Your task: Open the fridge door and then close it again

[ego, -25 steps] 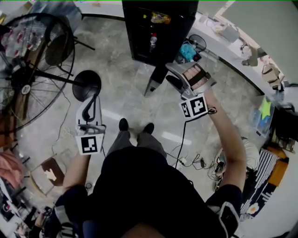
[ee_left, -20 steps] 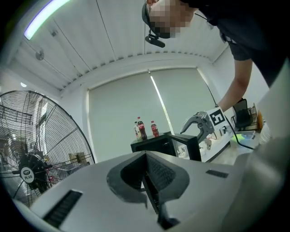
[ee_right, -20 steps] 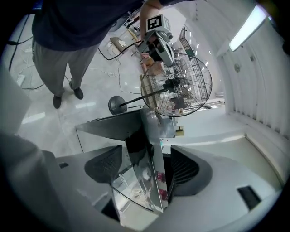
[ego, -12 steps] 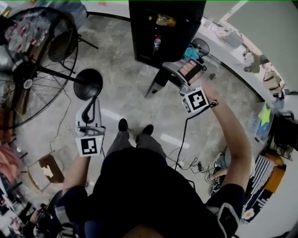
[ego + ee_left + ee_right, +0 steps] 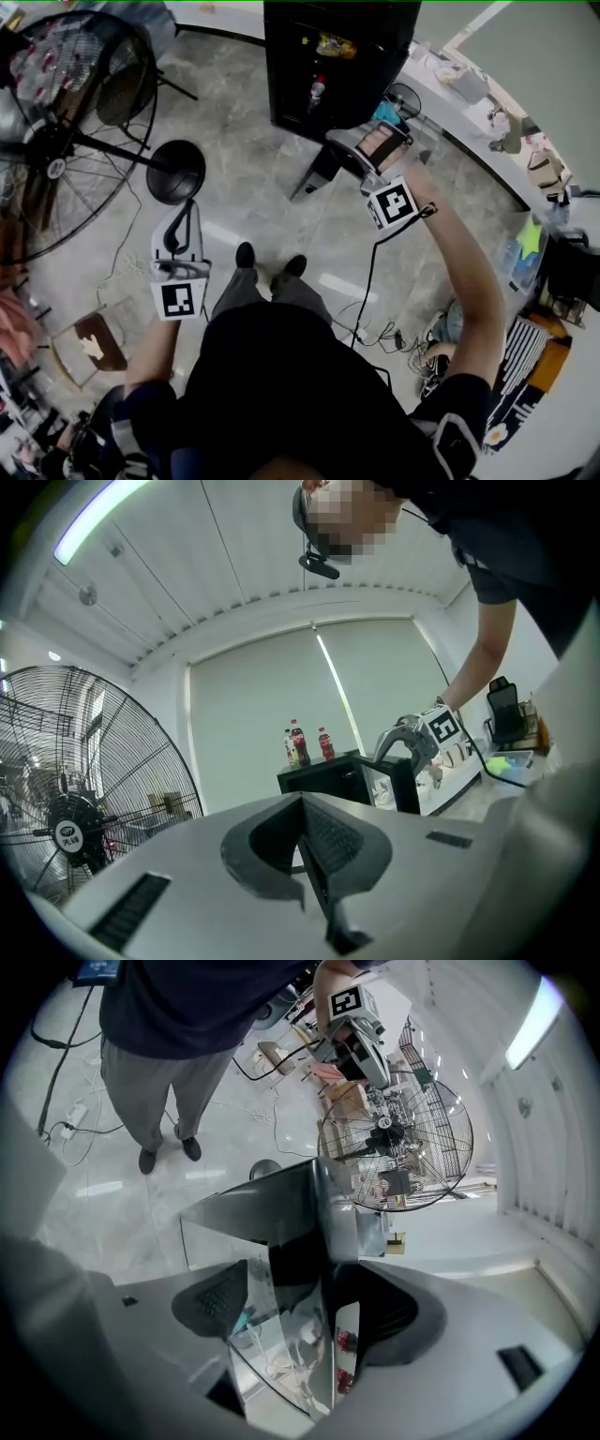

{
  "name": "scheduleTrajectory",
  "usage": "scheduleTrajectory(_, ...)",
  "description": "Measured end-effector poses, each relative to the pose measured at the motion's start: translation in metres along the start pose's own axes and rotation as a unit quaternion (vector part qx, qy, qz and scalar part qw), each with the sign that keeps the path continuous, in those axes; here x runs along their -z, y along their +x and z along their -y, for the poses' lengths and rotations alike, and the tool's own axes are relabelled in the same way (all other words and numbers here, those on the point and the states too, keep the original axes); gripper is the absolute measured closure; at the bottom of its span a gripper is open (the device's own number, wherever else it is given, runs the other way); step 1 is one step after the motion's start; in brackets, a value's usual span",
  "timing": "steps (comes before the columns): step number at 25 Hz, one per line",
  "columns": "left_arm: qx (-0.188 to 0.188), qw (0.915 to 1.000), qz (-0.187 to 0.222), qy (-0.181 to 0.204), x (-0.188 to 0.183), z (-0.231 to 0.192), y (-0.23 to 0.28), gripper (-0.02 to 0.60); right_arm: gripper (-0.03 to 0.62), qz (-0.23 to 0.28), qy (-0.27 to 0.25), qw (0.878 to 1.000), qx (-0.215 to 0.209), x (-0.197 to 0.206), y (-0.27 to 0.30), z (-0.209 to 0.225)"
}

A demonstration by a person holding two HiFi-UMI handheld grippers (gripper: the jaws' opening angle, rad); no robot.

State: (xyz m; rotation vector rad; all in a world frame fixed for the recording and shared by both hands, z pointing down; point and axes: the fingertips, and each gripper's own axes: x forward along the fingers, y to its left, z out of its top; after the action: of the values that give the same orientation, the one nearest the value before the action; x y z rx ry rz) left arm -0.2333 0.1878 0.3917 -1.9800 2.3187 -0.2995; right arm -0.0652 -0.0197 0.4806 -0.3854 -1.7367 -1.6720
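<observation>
The small black fridge (image 5: 337, 56) stands on the floor ahead with its glass door (image 5: 312, 171) swung open toward me. My right gripper (image 5: 345, 155) is at the door's free edge. In the right gripper view the door (image 5: 323, 1232) runs between the jaws of the right gripper (image 5: 314, 1307). The jaws are opening and the pads stand clear of the glass. My left gripper (image 5: 178, 217) hangs over the floor to the left, level, shut on nothing. In the left gripper view the left gripper (image 5: 302, 803) points toward the fridge (image 5: 342, 780) and the right gripper (image 5: 403, 738).
A big floor fan (image 5: 56, 141) stands at the left, and a round black base (image 5: 175, 172) sits just beyond my left gripper. Bottles (image 5: 300, 744) stand on the fridge top. A white counter (image 5: 469, 112) runs along the right. Cables (image 5: 375, 328) trail on the floor by my feet.
My right gripper has shifted slightly at the door's edge and rolled, and its jaws have spread wider. The left gripper has stayed where it was.
</observation>
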Motion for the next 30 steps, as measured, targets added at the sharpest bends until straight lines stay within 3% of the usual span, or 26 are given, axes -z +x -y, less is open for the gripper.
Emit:
scheduleTrajectory(11,0.024,0.9996,0.014,-0.004,-0.002,-0.008,0.005,0.559,0.217,-0.036,0.040,0.999,-0.006,-0.008,0.023,0.019)
scheduleTrajectory(23,0.070,0.9966,0.036,-0.026,0.006,-0.061,0.031,0.560,0.218,-0.090,0.102,0.991,-0.003,-0.007,0.088,0.072)
scheduleTrajectory(30,0.109,0.9934,0.034,-0.014,0.016,-0.082,0.041,0.560,0.218,-0.121,0.134,0.984,0.000,-0.002,0.121,0.103)
